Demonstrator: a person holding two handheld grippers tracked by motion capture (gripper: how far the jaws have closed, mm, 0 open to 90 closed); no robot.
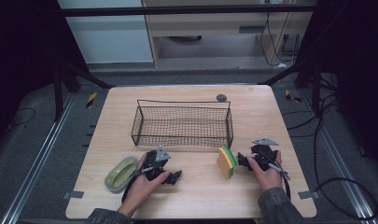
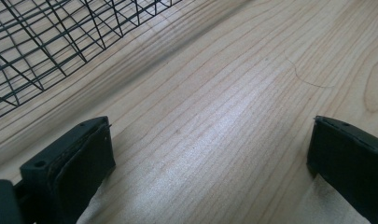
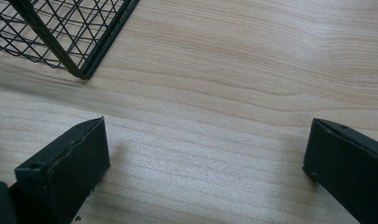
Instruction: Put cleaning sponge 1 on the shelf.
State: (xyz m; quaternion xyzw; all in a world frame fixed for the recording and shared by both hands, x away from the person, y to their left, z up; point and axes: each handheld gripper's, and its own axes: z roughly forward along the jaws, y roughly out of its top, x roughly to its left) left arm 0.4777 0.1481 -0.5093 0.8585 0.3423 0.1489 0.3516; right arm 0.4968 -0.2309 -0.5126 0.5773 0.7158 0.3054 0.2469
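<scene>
A wire basket (image 1: 182,123) is set at the middle of the worktop (image 1: 196,196), with nothing seen inside it. A sponge (image 1: 227,162), yellow with a green face, is stood on edge near the basket's front right corner. A green oval dish (image 1: 121,173) is laid at the front left. The right tongs (image 1: 242,161) are held just beside the sponge, on its right, with the jaws spread wide and nothing between them; in the right gripper view only bare wood is seen between the jaws (image 3: 205,154). The left tongs (image 1: 175,177) are rested on the worktop to the right of the dish, likewise released and empty (image 2: 210,149). The step in hand is judged to be the approach to the sponge, ahead of any grasp. For the next move, the right tongs are to be brought around the sponge so that its two flat faces are taken between the jaws, then clenched; the basket is the likely destination
</scene>
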